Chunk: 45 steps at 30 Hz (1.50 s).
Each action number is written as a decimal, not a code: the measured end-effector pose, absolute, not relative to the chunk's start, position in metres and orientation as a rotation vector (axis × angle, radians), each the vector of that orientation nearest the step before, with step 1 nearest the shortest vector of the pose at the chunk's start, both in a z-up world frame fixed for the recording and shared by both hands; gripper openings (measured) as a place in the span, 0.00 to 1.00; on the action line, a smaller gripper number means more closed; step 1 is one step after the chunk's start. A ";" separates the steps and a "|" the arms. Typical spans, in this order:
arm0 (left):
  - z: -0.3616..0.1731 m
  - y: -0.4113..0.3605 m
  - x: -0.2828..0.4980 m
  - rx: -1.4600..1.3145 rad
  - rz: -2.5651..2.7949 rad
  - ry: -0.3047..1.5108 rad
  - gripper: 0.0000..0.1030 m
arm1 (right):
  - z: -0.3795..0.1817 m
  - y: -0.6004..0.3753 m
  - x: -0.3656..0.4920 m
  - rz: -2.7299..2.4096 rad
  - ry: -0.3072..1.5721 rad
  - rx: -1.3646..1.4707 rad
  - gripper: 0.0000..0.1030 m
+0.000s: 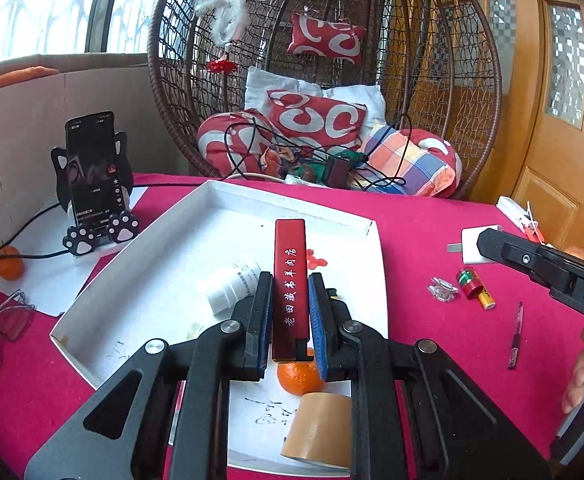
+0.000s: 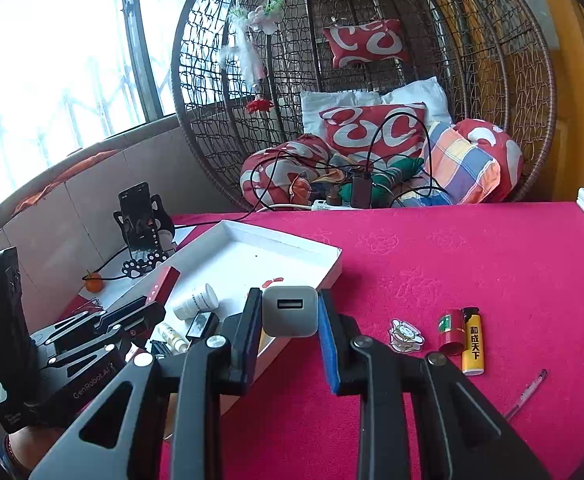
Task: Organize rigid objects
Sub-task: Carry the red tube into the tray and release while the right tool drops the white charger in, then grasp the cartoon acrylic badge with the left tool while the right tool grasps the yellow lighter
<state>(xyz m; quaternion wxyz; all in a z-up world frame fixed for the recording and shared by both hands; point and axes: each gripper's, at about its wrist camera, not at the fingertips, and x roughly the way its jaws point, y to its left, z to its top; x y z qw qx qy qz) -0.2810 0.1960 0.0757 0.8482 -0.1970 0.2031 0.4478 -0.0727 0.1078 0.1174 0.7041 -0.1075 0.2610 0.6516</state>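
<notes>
My left gripper [image 1: 289, 282] is shut on a long red box with white lettering [image 1: 289, 276] and holds it above the white tray [image 1: 163, 256]. In the tray lie a white bottle [image 1: 231, 284], an orange [image 1: 300, 376] and a roll of tan tape [image 1: 320, 428]. My right gripper [image 2: 289, 300] is shut on a white USB charger [image 2: 289, 312] above the tray's right edge [image 2: 332, 268]. The right gripper with the charger [image 1: 476, 246] also shows in the left wrist view. The left gripper with the red box [image 2: 159, 286] shows in the right wrist view.
On the magenta tablecloth right of the tray lie a clear hair clip [image 2: 406, 334], a red battery [image 2: 450, 330], a yellow lighter [image 2: 472, 346] and a pen [image 2: 528, 394]. A phone on a cat stand [image 1: 93, 176], an orange [image 1: 9, 266] and glasses [image 1: 7, 320] are at the left. A wicker chair [image 1: 332, 80] stands behind.
</notes>
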 end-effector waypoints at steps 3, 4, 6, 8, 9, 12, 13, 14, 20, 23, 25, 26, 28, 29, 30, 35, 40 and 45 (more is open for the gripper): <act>0.071 0.208 -0.300 -0.450 0.987 0.413 0.16 | 0.114 0.120 -0.085 1.469 0.588 -0.273 0.25; 0.070 0.213 -0.307 -0.463 1.005 0.407 0.16 | 0.112 0.124 -0.089 1.474 0.592 -0.283 0.25; 0.067 0.221 -0.320 -0.491 1.038 0.397 0.16 | 0.109 0.133 -0.095 1.483 0.602 -0.303 0.25; 0.063 0.228 -0.333 -0.508 1.078 0.388 0.16 | 0.105 0.142 -0.101 1.490 0.617 -0.320 0.25; 0.061 0.230 -0.338 -0.508 1.096 0.389 0.16 | 0.103 0.147 -0.103 1.492 0.625 -0.328 0.25; 0.055 0.234 -0.346 -0.518 1.117 0.402 0.16 | 0.093 0.160 -0.112 1.500 0.655 -0.353 0.25; 0.052 0.235 -0.346 -0.523 1.118 0.407 0.16 | 0.090 0.163 -0.115 1.504 0.661 -0.361 0.25; 0.050 0.236 -0.346 -0.523 1.118 0.415 0.16 | 0.087 0.165 -0.118 1.507 0.667 -0.369 0.25; 0.053 0.231 -0.341 -0.462 1.171 0.418 0.71 | 0.071 0.168 -0.136 1.515 0.650 -0.436 0.26; 0.055 0.229 -0.343 -0.452 1.205 0.389 1.00 | 0.073 0.160 -0.140 1.507 0.592 -0.447 0.65; 0.056 0.229 -0.344 -0.443 1.232 0.387 1.00 | 0.076 0.153 -0.140 1.513 0.563 -0.415 1.00; 0.057 0.230 -0.344 -0.445 1.236 0.386 1.00 | 0.078 0.150 -0.139 1.522 0.552 -0.401 1.00; 0.058 0.230 -0.346 -0.458 1.237 0.375 1.00 | 0.080 0.145 -0.138 1.523 0.538 -0.389 1.00; 0.059 0.229 -0.346 -0.462 1.237 0.368 1.00 | 0.081 0.142 -0.137 1.522 0.534 -0.385 1.00; 0.060 0.228 -0.345 -0.464 1.236 0.364 1.00 | 0.081 0.140 -0.137 1.523 0.533 -0.380 1.00; 0.064 0.222 -0.339 -0.448 1.224 0.363 1.00 | 0.076 0.137 -0.134 1.516 0.551 -0.382 1.00; 0.065 0.221 -0.334 -0.436 1.214 0.374 1.00 | 0.074 0.135 -0.130 1.505 0.582 -0.363 1.00; 0.068 0.215 -0.328 -0.419 1.194 0.380 1.00 | 0.075 0.131 -0.127 1.502 0.578 -0.351 1.00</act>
